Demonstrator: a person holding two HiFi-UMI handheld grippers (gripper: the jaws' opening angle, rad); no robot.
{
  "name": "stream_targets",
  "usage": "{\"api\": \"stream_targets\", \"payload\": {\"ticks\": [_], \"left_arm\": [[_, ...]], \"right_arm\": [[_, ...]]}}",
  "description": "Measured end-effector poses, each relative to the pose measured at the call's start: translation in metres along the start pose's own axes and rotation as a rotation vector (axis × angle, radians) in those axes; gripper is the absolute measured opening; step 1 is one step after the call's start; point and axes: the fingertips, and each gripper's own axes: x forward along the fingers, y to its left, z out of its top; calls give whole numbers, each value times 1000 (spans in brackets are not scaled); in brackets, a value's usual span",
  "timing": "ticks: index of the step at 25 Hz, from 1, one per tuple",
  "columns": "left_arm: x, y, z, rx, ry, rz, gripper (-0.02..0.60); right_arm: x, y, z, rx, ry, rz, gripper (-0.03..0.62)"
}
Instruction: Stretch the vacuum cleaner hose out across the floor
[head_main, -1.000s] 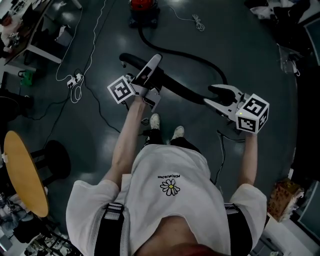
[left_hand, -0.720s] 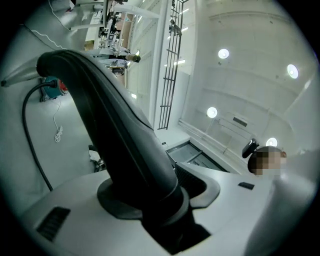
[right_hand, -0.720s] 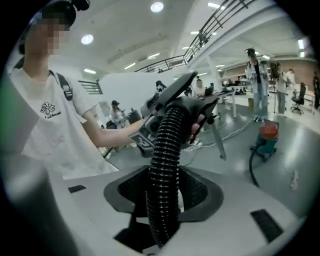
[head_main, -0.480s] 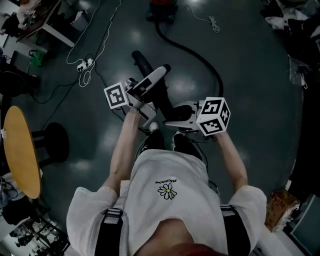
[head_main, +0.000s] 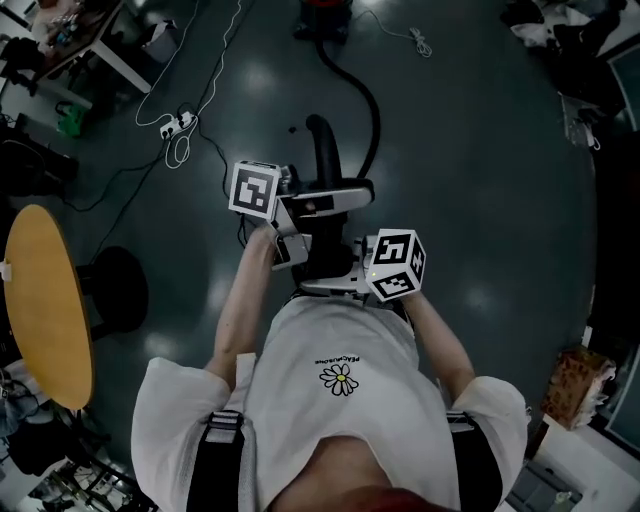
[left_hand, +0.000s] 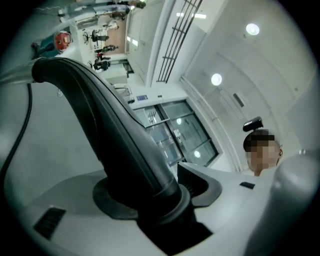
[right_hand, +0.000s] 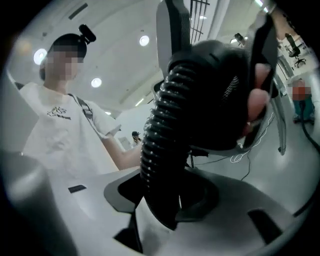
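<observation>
A black vacuum hose runs from the red vacuum cleaner at the top edge down to my hands in the head view. Its smooth curved end tube lies between the jaws of my left gripper, which have just been opening a little wider but still clasp it. Just below, close to the person's waist, my right gripper is shut on the ribbed part of the hose. In the right gripper view the hose's black cuff fills the space ahead. Both grippers hold the hose off the floor.
A round wooden table and a black stool stand at the left. White cable and a power strip lie on the dark floor at upper left, near a desk. A brown box sits at lower right.
Both grippers have drawn in toward the body. The right one swung left, under the left one. The hose now runs more directly down from the vacuum cleaner.
</observation>
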Motion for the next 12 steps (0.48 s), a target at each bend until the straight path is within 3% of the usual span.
{"api": "stream_targets", "payload": {"ticks": [3, 6, 8, 12], "left_arm": [[5, -4, -54, 52, 106, 64, 225], [16, -21, -100, 97, 144, 79, 225], [22, -32, -137, 109, 157, 87, 225], [33, -61, -209, 58, 116, 40, 225]], "right_arm": [[18, 23, -21, 32, -60, -29, 175], [5, 51, -48, 51, -151, -96, 175], [4, 78, -74, 12, -155, -126, 175], [23, 150, -121, -46, -117, -24, 167]]}}
